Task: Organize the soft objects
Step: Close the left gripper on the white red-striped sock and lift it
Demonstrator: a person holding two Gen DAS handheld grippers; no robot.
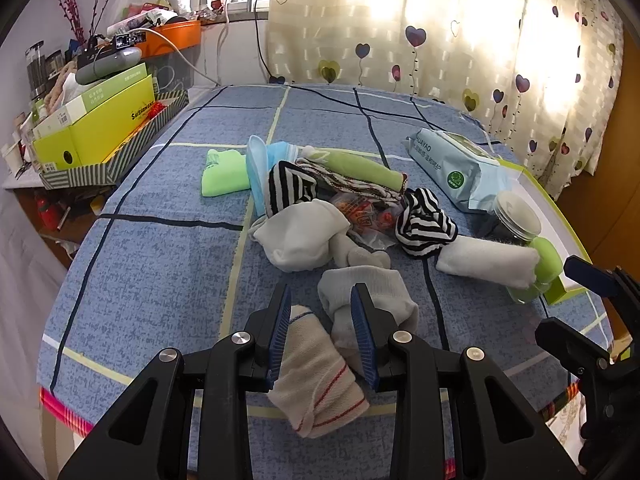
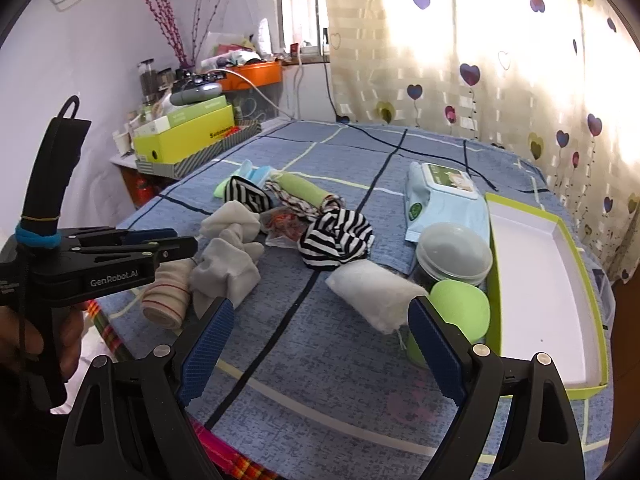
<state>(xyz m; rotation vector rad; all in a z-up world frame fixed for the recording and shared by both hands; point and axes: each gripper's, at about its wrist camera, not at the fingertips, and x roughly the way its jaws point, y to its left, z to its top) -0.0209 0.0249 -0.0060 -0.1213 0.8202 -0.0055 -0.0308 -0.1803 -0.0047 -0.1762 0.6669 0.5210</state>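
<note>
A: Item one, nearest us: the left gripper, jaws partly apart, straddling the cream sock with red stripes that lies on the blue checked cloth. We cannot tell whether the pads actually press it. The right pad sits against the grey-white sock just beyond.

B: Item two: the right gripper, jaws wide apart, nothing between them, only cloth beneath.

A: We take the white rolled towel as our landmark. It lies just beyond the right gripper's right finger, one end touching the green-lidded jar.

B: Right of the towel, past that jar: the white tray with green rim, nothing lying in it that we can see. Behind the green lid, a clear-lidded jar.

A: Left of the towel, touching its far corner: a black-and-white striped cloth. Further left, the pale sock heap, then the red-striped sock at the cloth's edge.

B: Beyond the towel: a crinkled snack packet, a second striped cloth, a green roll, a bright green sock and a light blue item, all bunched together.

A: Beyond and right of the towel: the blue wipes pack.

B: Farthest: the yellow-green box on the side shelf, and the heart-print curtain.
</note>
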